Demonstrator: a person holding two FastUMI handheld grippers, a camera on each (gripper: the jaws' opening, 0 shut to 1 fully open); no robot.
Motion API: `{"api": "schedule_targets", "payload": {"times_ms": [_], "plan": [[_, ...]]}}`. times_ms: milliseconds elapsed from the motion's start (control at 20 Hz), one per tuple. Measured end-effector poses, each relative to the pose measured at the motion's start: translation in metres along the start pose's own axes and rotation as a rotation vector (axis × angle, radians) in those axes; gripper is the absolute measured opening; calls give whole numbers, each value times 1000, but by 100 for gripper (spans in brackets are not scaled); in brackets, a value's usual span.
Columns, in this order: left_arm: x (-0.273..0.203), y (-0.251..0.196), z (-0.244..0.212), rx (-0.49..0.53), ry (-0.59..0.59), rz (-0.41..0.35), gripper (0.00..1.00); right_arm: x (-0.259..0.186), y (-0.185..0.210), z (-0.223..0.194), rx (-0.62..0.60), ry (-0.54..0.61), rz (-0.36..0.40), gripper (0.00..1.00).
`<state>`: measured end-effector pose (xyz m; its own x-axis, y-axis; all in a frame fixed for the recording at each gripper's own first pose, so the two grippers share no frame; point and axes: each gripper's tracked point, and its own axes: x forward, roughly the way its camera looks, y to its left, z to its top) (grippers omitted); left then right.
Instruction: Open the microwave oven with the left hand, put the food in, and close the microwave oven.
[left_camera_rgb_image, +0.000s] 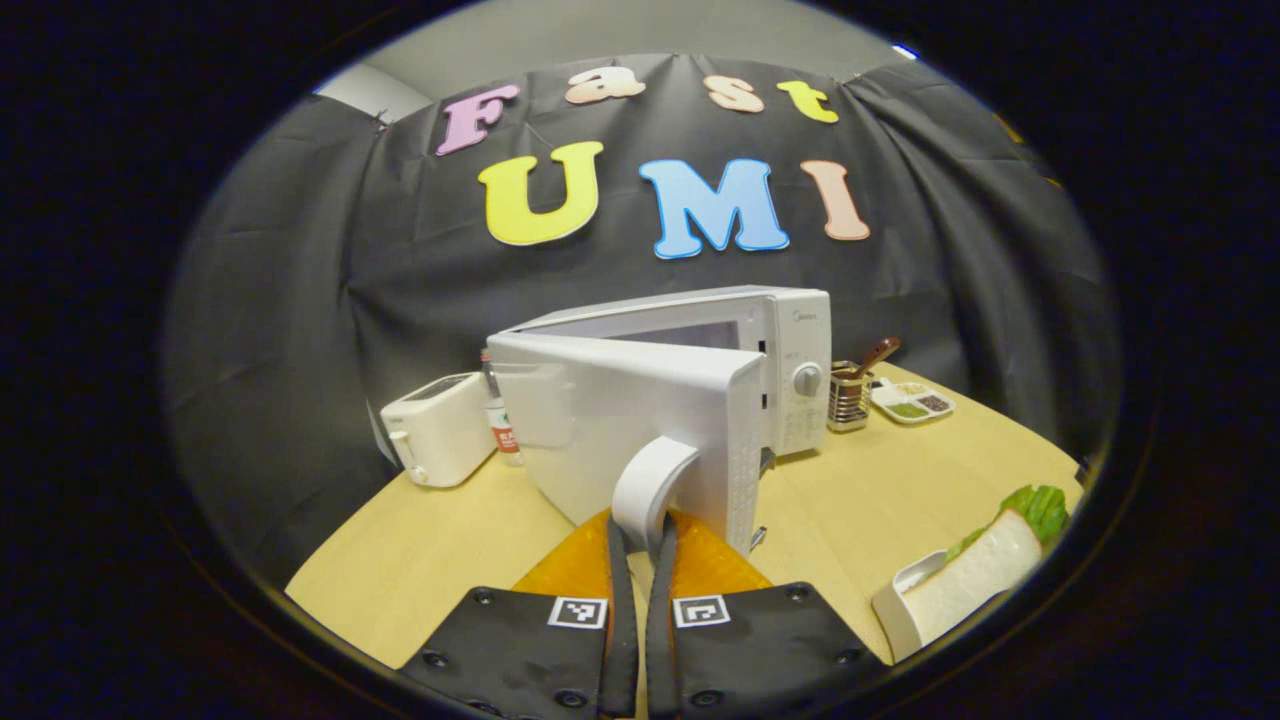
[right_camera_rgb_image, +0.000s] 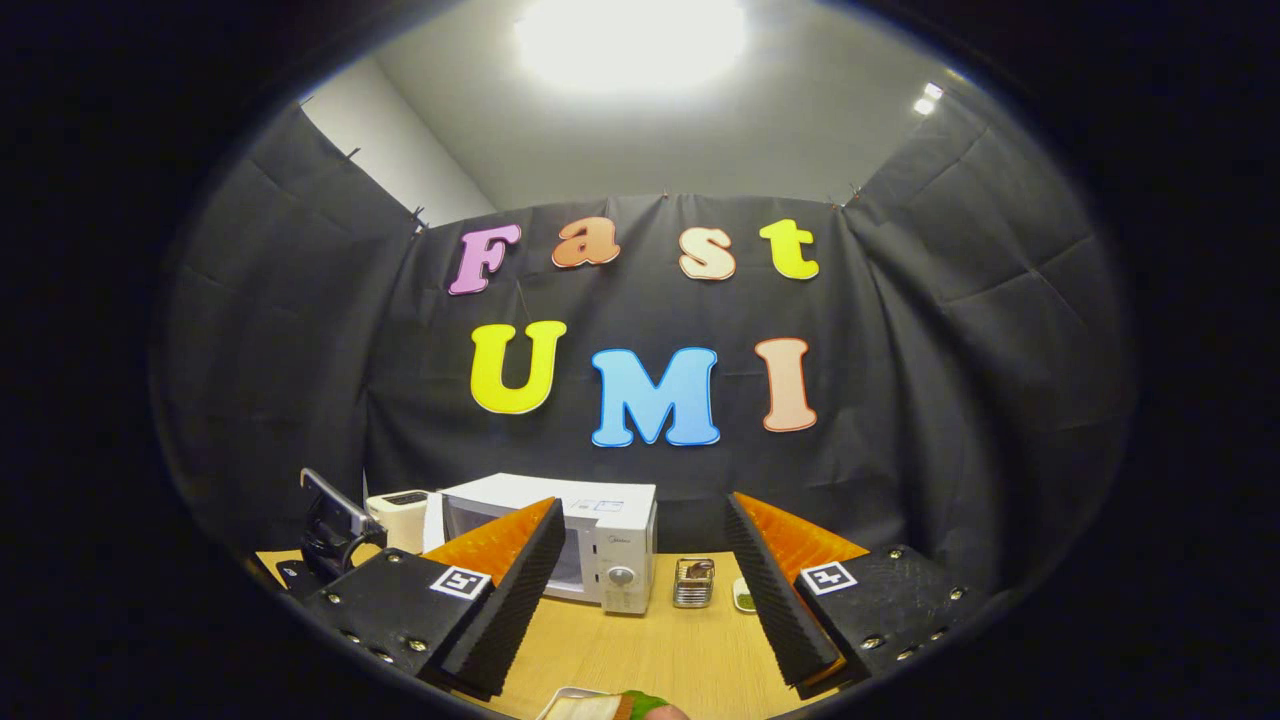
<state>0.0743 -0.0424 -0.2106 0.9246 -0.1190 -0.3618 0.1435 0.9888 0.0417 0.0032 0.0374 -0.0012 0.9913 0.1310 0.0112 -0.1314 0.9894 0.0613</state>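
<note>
White microwave (left_camera_rgb_image: 740, 380) mid-desk (left_camera_rgb_image: 880, 480), door (left_camera_rgb_image: 620, 420) swung partly open, left gripper (left_camera_rgb_image: 640, 530) jaws pinched on door handle (left_camera_rgb_image: 645, 490), right gripper (right_camera_rgb_image: 640, 570) jaws wide, sandwich with lettuce (left_camera_rgb_image: 985, 565) in white tray (left_camera_rgb_image: 895, 615) right of microwave, spoon in metal holder (left_camera_rgb_image: 848, 395) beside microwave

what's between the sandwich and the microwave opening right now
Nothing visible on the table lies between the sandwich and the microwave. The door, with the left gripper shut on its handle, is swung partly open; from the left gripper view it still covers much of the opening. The right gripper is open above the sandwich.
</note>
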Motion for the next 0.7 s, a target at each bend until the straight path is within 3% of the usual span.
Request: {"api": "schedule_targets", "payload": {"times_ms": [450, 700], "plan": [[-28, 83, -23, 0, 0, -9, 10, -2, 98, 13, 4, -22, 34, 97], [-33, 122, -31, -4, -8, -25, 10, -3, 132, 14, -3, -17, 16, 97]]}}
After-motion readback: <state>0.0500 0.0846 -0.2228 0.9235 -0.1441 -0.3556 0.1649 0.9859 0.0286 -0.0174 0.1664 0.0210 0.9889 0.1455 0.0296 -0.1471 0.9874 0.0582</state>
